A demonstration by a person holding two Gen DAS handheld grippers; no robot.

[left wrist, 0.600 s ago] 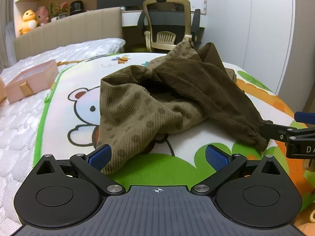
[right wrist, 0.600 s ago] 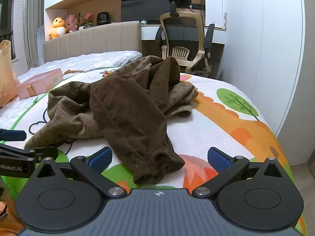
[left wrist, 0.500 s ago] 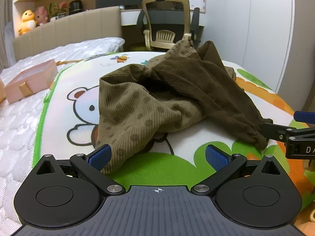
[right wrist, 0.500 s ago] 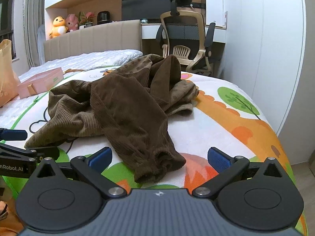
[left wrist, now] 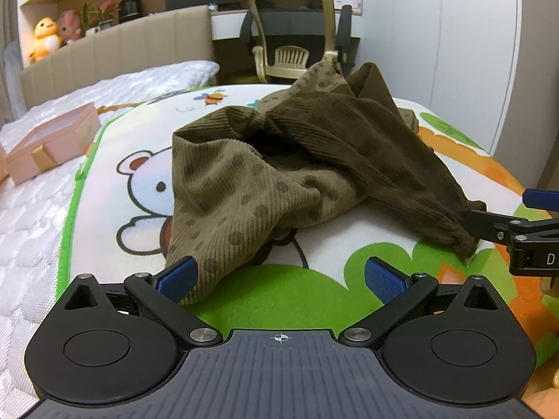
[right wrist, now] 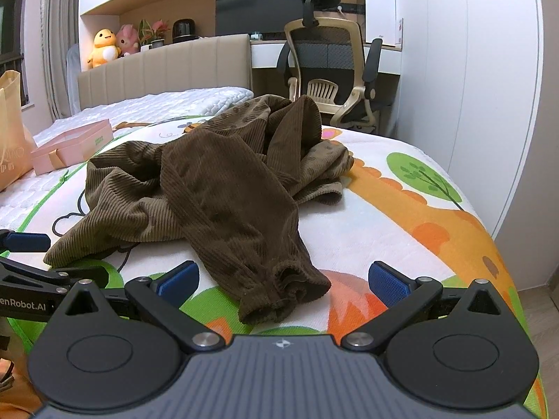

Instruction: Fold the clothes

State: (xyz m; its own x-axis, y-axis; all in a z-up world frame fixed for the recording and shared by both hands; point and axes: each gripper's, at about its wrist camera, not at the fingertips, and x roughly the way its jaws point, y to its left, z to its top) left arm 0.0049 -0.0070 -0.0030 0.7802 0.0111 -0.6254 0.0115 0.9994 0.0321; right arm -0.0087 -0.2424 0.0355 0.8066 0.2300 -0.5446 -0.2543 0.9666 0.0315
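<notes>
One brown corduroy garment (left wrist: 297, 167) lies crumpled on a cartoon-printed play mat (left wrist: 279, 289) that covers the near part of a bed. Its lighter lining, printed with darker dots, faces up on the left; the darker ribbed outer side lies on the right. One gathered cuff (right wrist: 283, 293) reaches toward the near edge of the mat.

Two hand-held grippers are in view. The left gripper (left wrist: 279, 276) has its two blue-padded fingers spread wide apart; the left pad (left wrist: 176, 276) is just beside the near hem of the dotted lining, and whether it touches cannot be told. The right gripper (right wrist: 284, 279) is likewise spread wide, with the cuff lying between its two pads and neither pad closed on the cloth. In the left wrist view the right gripper enters from the right edge, its nearer finger tip at the cuff.

One pink gift box (right wrist: 75, 146) rests on the white quilted mattress (left wrist: 31, 209) to the left of the mat. One paper bag (right wrist: 10, 129) stands at the far left. Two plush toys, one yellow (right wrist: 103, 47) and one pink (right wrist: 127, 38), sit on the ledge behind the beige headboard (right wrist: 167, 70). One office chair (right wrist: 332, 73) stands at the far side, before a desk.
</notes>
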